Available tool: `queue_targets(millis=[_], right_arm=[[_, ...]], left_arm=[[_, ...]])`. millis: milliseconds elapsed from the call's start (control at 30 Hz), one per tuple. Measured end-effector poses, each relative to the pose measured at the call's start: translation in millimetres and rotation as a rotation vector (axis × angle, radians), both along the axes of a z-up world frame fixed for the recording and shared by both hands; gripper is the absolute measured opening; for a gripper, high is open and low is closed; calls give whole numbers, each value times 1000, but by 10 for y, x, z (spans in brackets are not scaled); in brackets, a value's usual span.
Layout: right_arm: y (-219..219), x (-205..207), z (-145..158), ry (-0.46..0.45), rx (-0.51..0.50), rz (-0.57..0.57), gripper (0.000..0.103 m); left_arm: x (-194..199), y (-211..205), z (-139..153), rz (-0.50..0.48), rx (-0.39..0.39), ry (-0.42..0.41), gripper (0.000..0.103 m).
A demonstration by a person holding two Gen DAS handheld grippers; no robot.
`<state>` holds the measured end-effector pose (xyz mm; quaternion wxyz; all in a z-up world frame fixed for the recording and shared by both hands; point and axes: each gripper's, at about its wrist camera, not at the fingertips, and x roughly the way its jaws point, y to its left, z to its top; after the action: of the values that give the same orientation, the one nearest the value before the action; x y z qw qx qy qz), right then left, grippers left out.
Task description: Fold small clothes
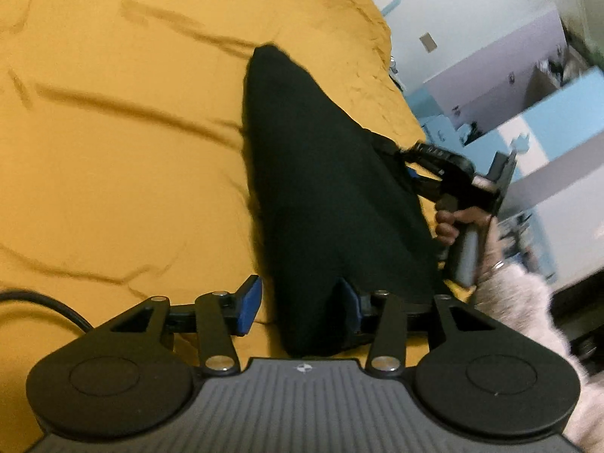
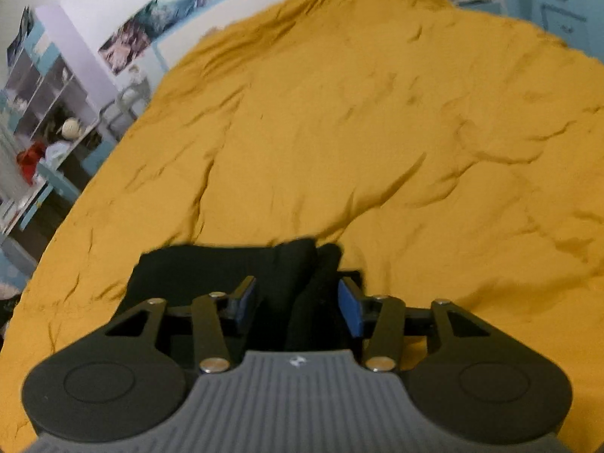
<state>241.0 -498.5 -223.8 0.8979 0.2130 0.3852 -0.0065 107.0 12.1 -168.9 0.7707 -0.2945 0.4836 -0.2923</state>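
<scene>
The black garment (image 1: pixel 324 196) lies on the yellow bedspread (image 1: pixel 113 132), stretching straight out ahead of the left hand-held gripper (image 1: pixel 298 307) and reaching across to the right hand-held gripper (image 2: pixel 298 302) on its right. It looks light, soft and limp, apt to sag and bunch anywhere it is not supported, so edges and corners seem the best places to take hold. The left one is parted: its left pad stands clear of the cloth, which drapes over the right pad without being pinched. The right one has a bunched fold between its jaws, though I cannot tell whether the pads are pressing on it. No container is nearby; shelves (image 2: pixel 45 87) off to the right gripper's left hold small blurred items.
</scene>
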Motion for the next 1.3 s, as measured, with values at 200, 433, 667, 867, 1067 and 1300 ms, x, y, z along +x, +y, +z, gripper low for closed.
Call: queue_targets(millis=[200, 433, 667, 867, 1067, 1300], right_arm=[[30, -26, 154, -75, -96, 5, 11], [-110, 21, -173, 1, -31, -33, 34], [-298, -1343, 444, -135, 114, -17, 47], [-113, -2404, 390, -58, 131, -63, 54], [111, -2631, 220, -60, 151, -89, 14], [150, -2782, 323, -70, 125, -126, 10]], left_arm=[[67, -66, -109, -23, -48, 36, 52], [70, -113, -259, -61, -50, 30, 53], [132, 0, -465, -59, -221, 110, 27], [188, 14, -544, -61, -264, 158, 27], [172, 45, -591, -50, -276, 199, 19], [116, 69, -498, -94, -179, 133, 14]])
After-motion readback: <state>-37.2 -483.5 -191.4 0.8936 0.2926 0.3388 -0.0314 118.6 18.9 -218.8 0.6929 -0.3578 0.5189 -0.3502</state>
